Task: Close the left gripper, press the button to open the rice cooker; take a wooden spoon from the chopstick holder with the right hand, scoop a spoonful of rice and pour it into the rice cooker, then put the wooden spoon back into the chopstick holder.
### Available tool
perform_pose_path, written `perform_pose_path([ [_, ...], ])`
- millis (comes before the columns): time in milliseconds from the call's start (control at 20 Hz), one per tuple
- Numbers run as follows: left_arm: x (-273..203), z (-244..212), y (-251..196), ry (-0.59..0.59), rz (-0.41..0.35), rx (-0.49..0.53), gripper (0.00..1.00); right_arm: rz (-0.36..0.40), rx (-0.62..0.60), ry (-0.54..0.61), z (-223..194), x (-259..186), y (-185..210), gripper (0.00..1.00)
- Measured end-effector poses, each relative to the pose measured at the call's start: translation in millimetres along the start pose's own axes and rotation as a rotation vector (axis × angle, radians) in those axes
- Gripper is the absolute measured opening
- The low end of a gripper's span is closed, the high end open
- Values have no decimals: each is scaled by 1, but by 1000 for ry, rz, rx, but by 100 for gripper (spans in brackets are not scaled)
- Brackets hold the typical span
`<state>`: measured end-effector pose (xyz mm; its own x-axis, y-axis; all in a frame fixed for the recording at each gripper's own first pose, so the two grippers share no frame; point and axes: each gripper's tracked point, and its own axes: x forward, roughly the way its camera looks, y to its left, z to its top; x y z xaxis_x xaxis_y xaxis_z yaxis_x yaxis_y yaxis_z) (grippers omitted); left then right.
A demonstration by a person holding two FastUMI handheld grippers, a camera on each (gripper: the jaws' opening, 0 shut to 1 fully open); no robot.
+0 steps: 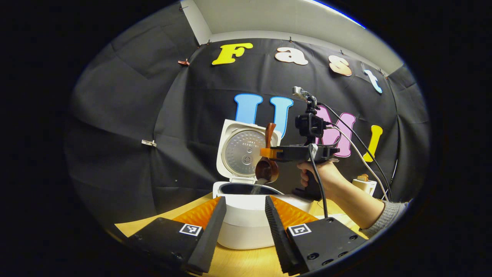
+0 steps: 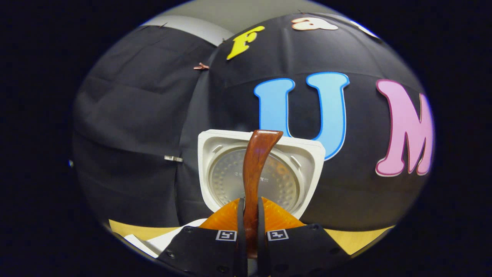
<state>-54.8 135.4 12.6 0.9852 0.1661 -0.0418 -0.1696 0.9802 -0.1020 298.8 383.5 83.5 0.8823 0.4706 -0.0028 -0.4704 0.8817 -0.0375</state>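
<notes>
Tabletop [image 1: 246, 261]: open white rice cooker [image 1: 246, 215]; right gripper [image 2: 250, 219] pinches glossy brown wooden spoon [image 2: 255, 165]; left gripper [image 1: 241, 223] spread.

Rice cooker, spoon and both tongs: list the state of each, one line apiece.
Cooker: open, standing on the table.
Lid: raised upright, inner plate facing the camera.
Spoon: held over the pot, bowl down, rice pouring out.
Right tongs: shut on the spoon handle.
Left tongs: open, empty, fingers either side of the cooker in the left gripper view.
</notes>
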Motion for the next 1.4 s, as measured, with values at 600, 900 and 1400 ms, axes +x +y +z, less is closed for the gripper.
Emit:
perform_pose_path([
  [600, 1, 1, -2, -3, -1, 0, 67, 41, -103, -8, 2, -2, 8, 14],
  [900, 0, 4, -4, -11, 3, -2, 67, 51, 329, 80, -11, -6, -3, 14],
  [1400, -1, 9, -18, -23, -10, 7, 67, 23, 871, -47, 20, -63, -60, 14],
])
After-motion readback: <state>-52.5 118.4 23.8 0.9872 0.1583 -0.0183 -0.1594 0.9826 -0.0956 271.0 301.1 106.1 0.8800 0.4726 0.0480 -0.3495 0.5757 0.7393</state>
